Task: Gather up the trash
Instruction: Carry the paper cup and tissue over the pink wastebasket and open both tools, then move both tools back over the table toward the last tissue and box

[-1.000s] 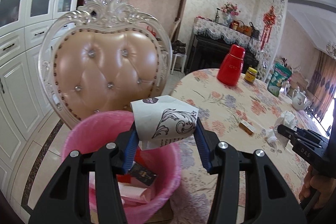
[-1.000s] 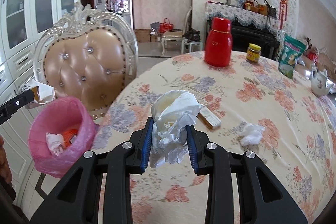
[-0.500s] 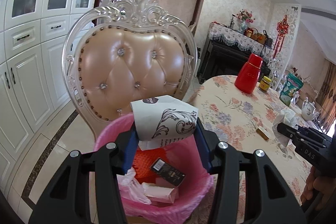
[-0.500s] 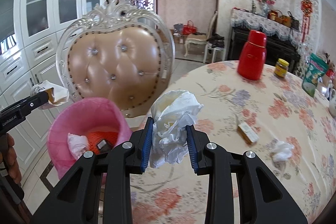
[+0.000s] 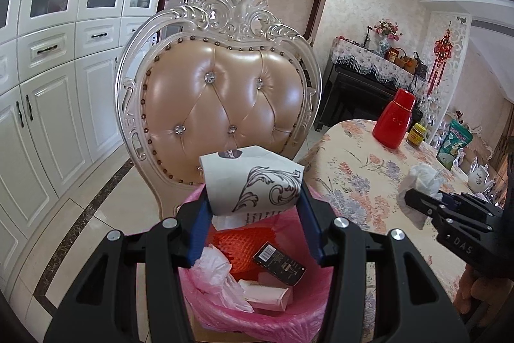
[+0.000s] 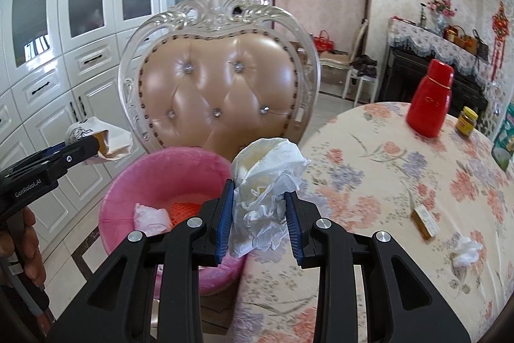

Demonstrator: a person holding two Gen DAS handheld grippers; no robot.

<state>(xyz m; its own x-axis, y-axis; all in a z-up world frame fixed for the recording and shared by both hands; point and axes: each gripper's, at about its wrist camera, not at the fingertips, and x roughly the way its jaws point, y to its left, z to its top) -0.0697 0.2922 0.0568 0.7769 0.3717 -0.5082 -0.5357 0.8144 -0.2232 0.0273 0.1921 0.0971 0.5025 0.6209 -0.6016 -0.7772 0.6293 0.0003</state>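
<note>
We held the left gripper (image 5: 253, 208) pinched on a printed paper bag (image 5: 253, 182) directly above the pink bin (image 5: 257, 311), and the right gripper (image 6: 259, 211) pinched on a crumpled tissue (image 6: 268, 179) at the table (image 6: 369, 169) edge beside the bin. To drop cleanly, we needed each load centred over the opening before letting go, one at a time.

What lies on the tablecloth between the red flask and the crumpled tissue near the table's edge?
In the right wrist view, a small flat box lies between the red flask and the tissue; otherwise bare tablecloth.
</note>
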